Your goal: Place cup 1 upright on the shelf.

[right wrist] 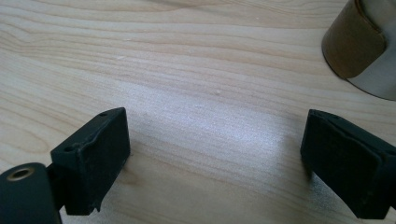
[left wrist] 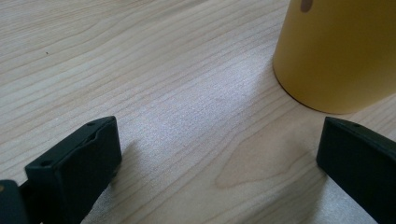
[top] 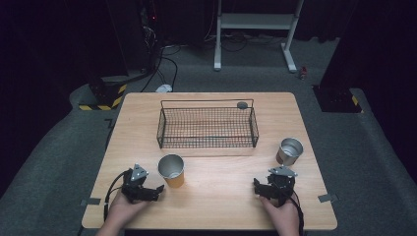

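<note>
A yellow cup with a silver inside stands upright on the wooden table, front left of centre. My left gripper rests on the table just left of it, open, its jaws wide apart with bare wood between them; the yellow cup rises close ahead at the upper right in the left gripper view. A silver metal cup stands at the right. My right gripper sits open on the table just in front of it; the silver cup shows brown and silver at the top right of the right gripper view.
A black wire basket stands at the back middle of the table, with a small dark round object at its far right corner. Beyond the table lie grey floor, cables and a white frame stand.
</note>
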Action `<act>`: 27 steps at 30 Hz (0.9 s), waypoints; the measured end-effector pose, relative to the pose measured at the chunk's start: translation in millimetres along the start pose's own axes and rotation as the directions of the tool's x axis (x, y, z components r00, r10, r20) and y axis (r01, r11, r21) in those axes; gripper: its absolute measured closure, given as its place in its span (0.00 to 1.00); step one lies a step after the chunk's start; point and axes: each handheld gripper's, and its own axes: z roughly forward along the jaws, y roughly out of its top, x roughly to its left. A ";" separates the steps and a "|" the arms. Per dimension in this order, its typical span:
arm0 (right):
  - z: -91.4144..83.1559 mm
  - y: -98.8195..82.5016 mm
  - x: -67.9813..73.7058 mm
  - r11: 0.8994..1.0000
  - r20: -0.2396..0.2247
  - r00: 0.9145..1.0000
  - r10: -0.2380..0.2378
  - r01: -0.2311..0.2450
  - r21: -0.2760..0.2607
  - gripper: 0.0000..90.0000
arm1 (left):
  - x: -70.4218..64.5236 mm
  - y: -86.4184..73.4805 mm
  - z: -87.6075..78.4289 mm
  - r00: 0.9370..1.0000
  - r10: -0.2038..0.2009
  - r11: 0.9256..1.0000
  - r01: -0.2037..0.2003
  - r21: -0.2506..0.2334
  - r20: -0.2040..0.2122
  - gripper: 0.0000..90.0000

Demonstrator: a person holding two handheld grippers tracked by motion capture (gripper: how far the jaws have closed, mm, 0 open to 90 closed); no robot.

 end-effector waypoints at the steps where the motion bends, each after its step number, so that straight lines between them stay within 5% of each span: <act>1: -0.4 -0.5 -0.7 1.000 -0.002 1.000 -0.007 0.007 0.000 0.09 | 0.0 0.0 0.0 1.000 0.000 1.000 0.000 0.000 -0.001 0.00; 27: -0.7 -0.8 0.4 0.999 -0.022 0.999 -0.033 0.033 -0.002 0.09 | 0.4 -0.2 -0.4 1.000 -0.001 1.000 0.001 0.001 0.002 0.01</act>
